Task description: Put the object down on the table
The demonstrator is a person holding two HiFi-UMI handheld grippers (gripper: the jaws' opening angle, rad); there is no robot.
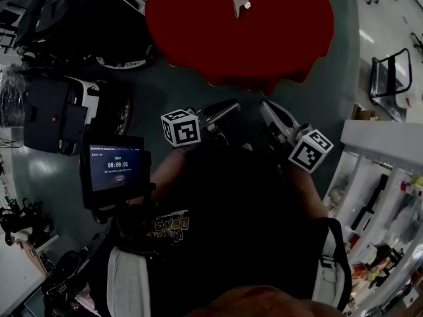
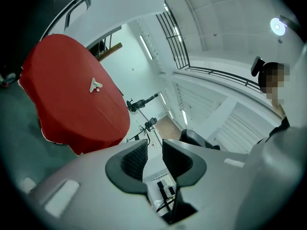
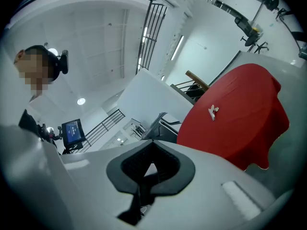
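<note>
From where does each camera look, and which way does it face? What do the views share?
Head view: on the person's head, facing steeply down at the red table with a small object; the torso, left gripper and right gripper show.
Left gripper view: on the left gripper, along its open, empty jaws toward table and ceiling; the person's head at right.
Right gripper view: on the right gripper, along its shut jaws toward table and ceiling; the person's head at left.
Shared: all three see table and object.
</note>
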